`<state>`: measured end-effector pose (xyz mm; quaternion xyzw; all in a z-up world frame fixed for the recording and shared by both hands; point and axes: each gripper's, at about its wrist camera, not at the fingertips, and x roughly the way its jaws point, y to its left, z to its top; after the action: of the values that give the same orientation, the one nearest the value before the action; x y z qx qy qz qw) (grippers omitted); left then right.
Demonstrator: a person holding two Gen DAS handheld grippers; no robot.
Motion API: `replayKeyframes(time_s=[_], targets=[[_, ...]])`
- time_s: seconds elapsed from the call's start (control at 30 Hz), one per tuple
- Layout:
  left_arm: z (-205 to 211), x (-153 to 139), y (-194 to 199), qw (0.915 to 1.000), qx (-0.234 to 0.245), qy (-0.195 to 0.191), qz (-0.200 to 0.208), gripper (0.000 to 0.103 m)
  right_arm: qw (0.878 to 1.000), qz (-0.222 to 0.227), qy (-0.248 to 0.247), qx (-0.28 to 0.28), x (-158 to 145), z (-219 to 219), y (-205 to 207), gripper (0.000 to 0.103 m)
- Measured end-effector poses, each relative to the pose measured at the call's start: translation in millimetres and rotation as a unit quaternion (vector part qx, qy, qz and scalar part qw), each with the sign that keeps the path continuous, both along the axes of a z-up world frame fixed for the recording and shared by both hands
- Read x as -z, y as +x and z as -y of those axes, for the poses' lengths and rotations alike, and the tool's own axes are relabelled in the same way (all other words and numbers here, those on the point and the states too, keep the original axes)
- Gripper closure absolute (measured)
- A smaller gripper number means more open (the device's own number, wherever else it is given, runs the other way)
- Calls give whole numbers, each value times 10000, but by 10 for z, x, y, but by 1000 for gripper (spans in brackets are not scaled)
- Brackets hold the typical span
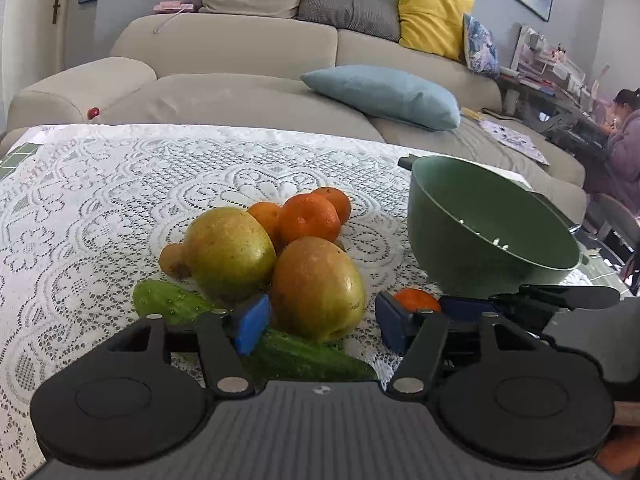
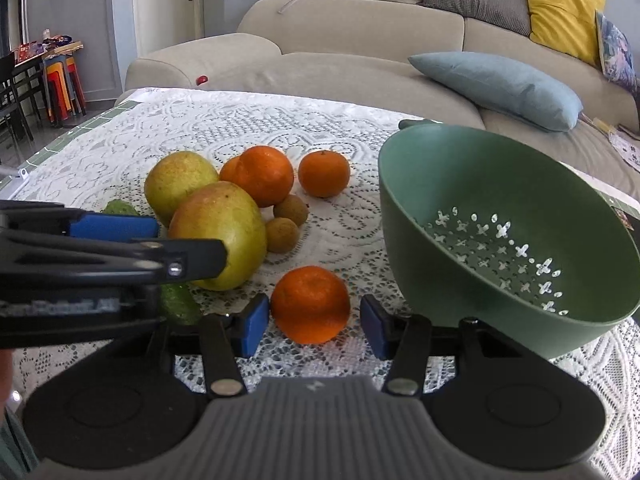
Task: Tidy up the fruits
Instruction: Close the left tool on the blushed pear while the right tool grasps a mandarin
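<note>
My left gripper point(image 1: 320, 322) is open with its blue pads on either side of the near yellow-green pear point(image 1: 318, 286); whether they touch it I cannot tell. A second pear point(image 1: 228, 252), tangerines point(image 1: 308, 218), a longan point(image 1: 173, 260) and cucumbers point(image 1: 172, 304) lie around it. My right gripper point(image 2: 314, 326) is open around a lone tangerine point(image 2: 310, 304), pads apart from it. The empty green colander point(image 2: 508, 236) stands just right of it. The left gripper's fingers point(image 2: 116, 226) reach in from the left beside the near pear point(image 2: 220, 234).
A white lace cloth point(image 1: 100, 200) covers the table. Two longans point(image 2: 286, 220) lie between the fruit pile and the lone tangerine. A beige sofa point(image 1: 240, 60) with cushions stands behind the table. A person sits at a desk at far right point(image 1: 624, 136).
</note>
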<state>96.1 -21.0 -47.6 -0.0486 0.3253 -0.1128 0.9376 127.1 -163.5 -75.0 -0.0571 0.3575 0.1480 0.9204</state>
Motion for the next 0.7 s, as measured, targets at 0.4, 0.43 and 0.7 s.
replayKeyframes(time_s=[0.4,0.43,0.7], targets=[[195,94,167,9986,-343,392,-88,29,9999,-52,-48,-93,25,-7,2,61],[215,103,178,9983,-370,435,-97,29,9999,-50,-58,-96,23,-11,1,61],[313,134,184,9968,-501,623,-59,33,9999,-68,-33,-101,20,-3,-11,62]])
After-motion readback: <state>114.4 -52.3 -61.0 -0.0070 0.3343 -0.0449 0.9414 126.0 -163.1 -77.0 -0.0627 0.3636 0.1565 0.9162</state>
